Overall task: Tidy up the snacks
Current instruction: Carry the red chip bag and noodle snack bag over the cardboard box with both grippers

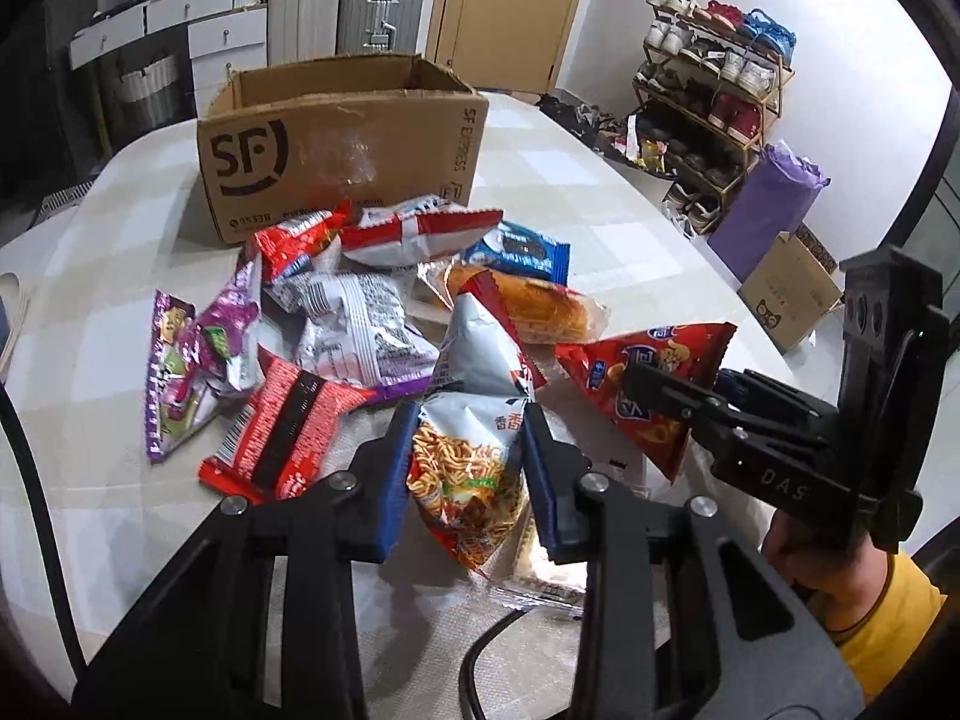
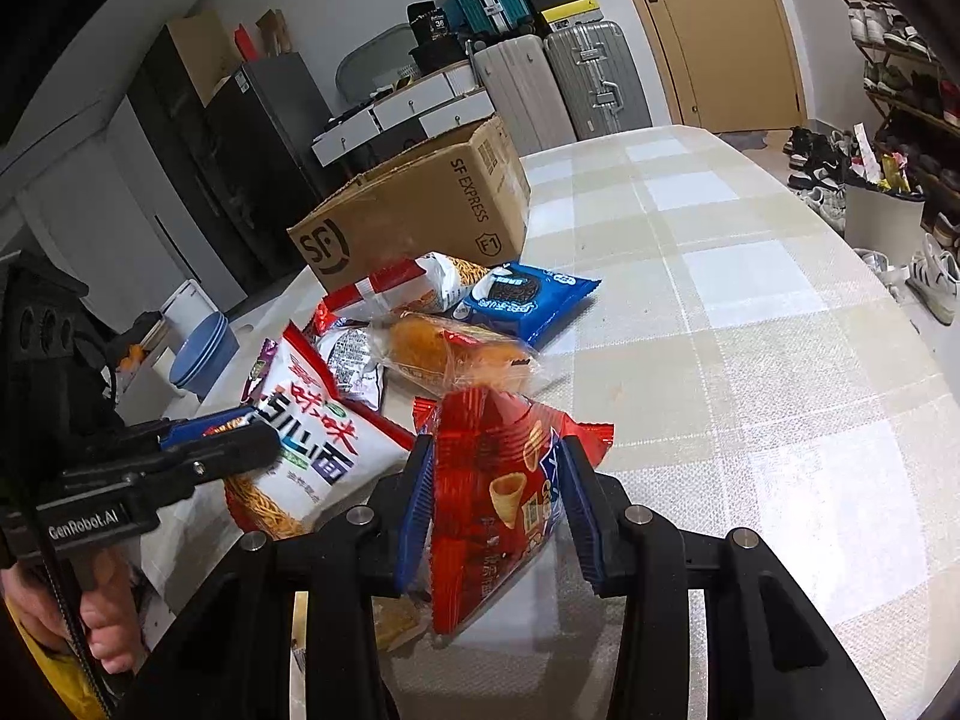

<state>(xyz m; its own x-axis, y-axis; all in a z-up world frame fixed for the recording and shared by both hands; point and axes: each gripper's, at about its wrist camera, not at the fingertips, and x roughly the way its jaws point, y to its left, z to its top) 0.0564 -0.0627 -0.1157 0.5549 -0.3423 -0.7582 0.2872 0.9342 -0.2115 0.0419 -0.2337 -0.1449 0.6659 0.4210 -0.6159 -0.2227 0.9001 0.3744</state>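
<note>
Your left gripper point(image 1: 468, 468) clamps noodle snack bag point(image 1: 465, 480), jaws pressed on both sides. Your right gripper point(image 2: 498, 504) grips red cone-snack bag point(image 2: 498, 498) above checked table point(image 2: 750, 312). Remaining packets heaped before open cardboard box point(image 1: 336, 150).

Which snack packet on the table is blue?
The cookie packet, lying nearest the cardboard box. It alone is blue, with dark round cookies pictured; the others are red, purple, silver or clear.
</note>
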